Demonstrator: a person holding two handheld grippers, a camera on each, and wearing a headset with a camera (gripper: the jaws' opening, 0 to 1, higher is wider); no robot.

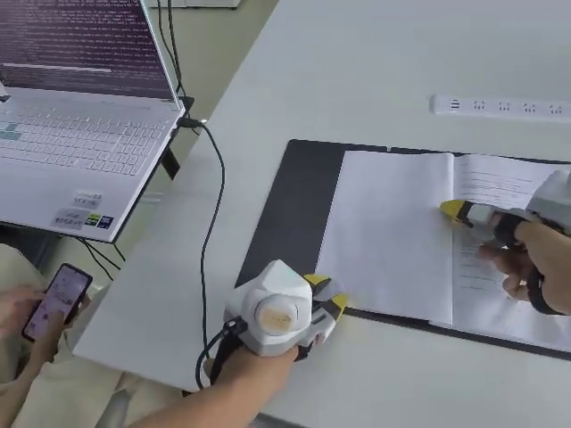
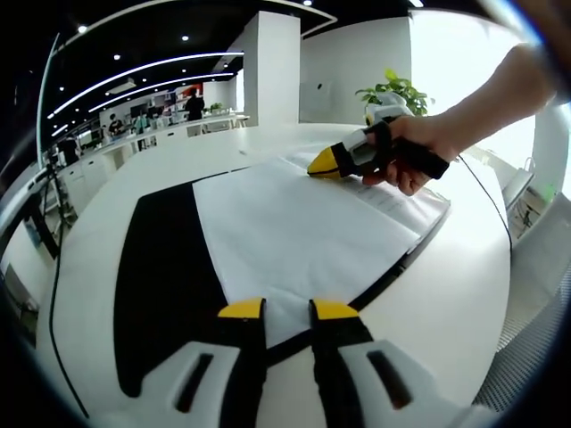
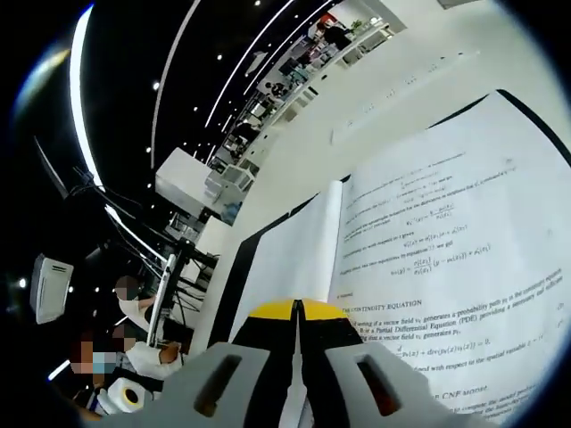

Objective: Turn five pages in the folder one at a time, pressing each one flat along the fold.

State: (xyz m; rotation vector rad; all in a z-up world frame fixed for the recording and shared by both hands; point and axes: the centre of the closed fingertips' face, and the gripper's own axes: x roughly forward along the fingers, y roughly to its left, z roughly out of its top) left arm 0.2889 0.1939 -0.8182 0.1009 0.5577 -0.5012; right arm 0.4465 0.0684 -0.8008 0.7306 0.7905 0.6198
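An open folder with a black cover point(image 1: 294, 205) lies on the white table. Its left page point(image 1: 393, 232) is blank and its right page point(image 1: 508, 241) is printed. My right gripper point(image 1: 451, 211) is shut with nothing in it, its yellow tips resting at the fold between the two pages. In the right gripper view its jaws point(image 3: 296, 308) meet over the fold, with the printed page point(image 3: 428, 250) to the right. My left gripper point(image 1: 326, 299) sits at the near-left corner of the blank page point(image 2: 294, 223), its jaws point(image 2: 277, 309) slightly apart over the folder's front edge. The right gripper point(image 2: 321, 165) appears beyond.
A white laptop point(image 1: 80, 116) stands at the far left, with a black cable point(image 1: 214, 205) running down along the table's left edge. A white power strip point(image 1: 500, 107) lies beyond the folder. A person holds a phone point(image 1: 55, 299) at the lower left.
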